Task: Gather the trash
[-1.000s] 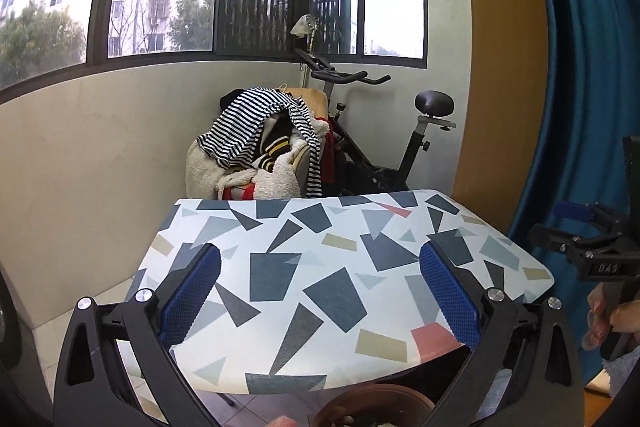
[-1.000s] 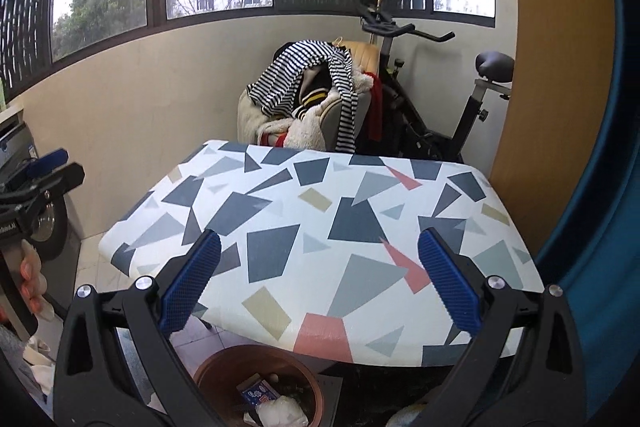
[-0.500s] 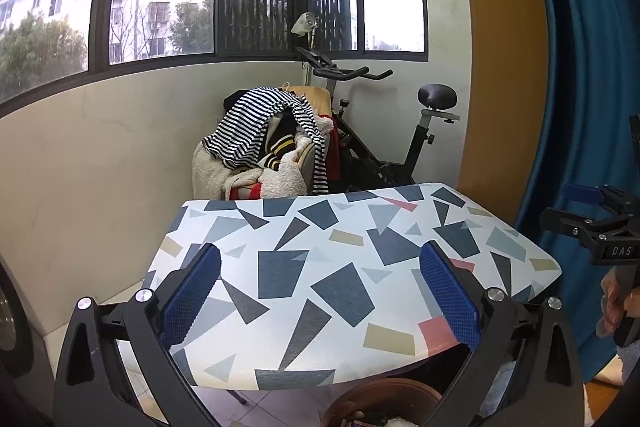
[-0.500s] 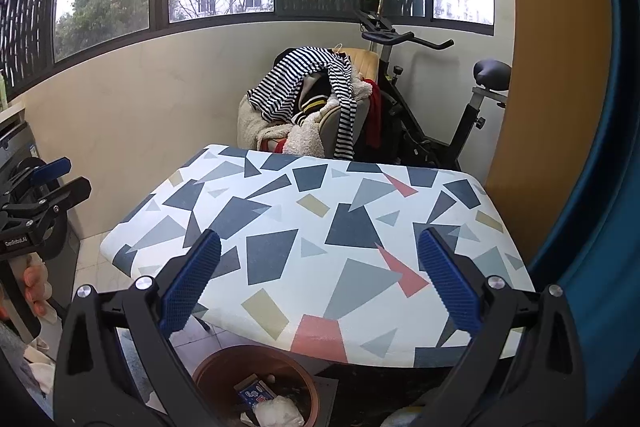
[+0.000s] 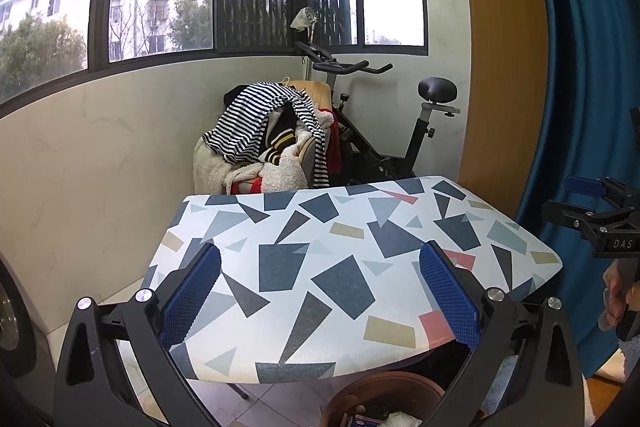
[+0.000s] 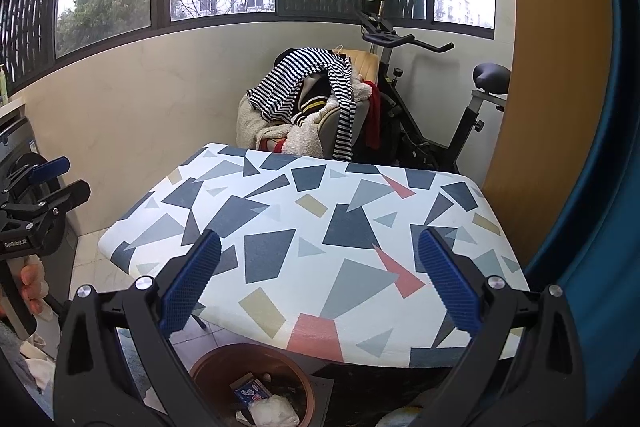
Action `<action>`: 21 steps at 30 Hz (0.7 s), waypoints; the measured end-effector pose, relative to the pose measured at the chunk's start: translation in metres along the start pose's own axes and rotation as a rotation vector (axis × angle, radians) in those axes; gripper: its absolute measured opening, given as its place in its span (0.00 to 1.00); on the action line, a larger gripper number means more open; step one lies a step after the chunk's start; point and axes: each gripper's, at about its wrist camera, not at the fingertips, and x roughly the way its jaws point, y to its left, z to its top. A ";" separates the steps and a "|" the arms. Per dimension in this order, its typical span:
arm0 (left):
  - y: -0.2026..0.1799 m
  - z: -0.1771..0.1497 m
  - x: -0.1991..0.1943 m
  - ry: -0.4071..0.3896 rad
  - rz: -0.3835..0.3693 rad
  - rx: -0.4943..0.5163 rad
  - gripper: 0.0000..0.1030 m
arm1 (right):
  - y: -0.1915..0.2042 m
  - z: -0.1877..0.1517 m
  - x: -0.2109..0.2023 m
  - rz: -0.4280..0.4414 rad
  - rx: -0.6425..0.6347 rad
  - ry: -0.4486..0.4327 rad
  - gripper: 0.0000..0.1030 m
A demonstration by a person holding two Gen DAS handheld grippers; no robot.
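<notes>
Seemingly near the end of the job, both hand-held grippers hover above a small table (image 6: 280,227) covered in a white cloth printed with grey, navy, tan and coral shapes. The left gripper (image 5: 320,291) has its blue-padded fingers spread wide with nothing between them; the right gripper (image 6: 318,287) is likewise wide open and empty. No litter shows on the tabletop in either view. Just in front of the table's near edge, on the tiled floor, stands a round terracotta-coloured bin (image 6: 252,383) — inside it lie a small blue printed box (image 6: 251,393) and a crumpled white wad (image 6: 274,411), along with other scraps too small to make out. Behind the table a chair (image 6: 316,107) is heaped with striped and fleecy clothes, and an exercise bike (image 6: 432,107) stands in the corner under the windows. Judging by the bare tabletop and the filled bin, collection looks largely done; whether any trash is left elsewhere in the room cannot be told.
</notes>
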 end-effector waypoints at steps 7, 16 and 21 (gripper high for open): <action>-0.001 0.000 0.000 0.010 0.003 0.011 0.94 | -0.004 -0.001 0.002 -0.009 0.006 0.014 0.94; -0.006 0.000 -0.001 0.012 -0.008 0.022 0.94 | -0.006 -0.008 0.004 -0.015 0.003 0.019 0.94; -0.006 0.000 -0.002 0.008 -0.009 0.026 0.94 | -0.006 -0.009 0.005 -0.022 -0.002 0.020 0.94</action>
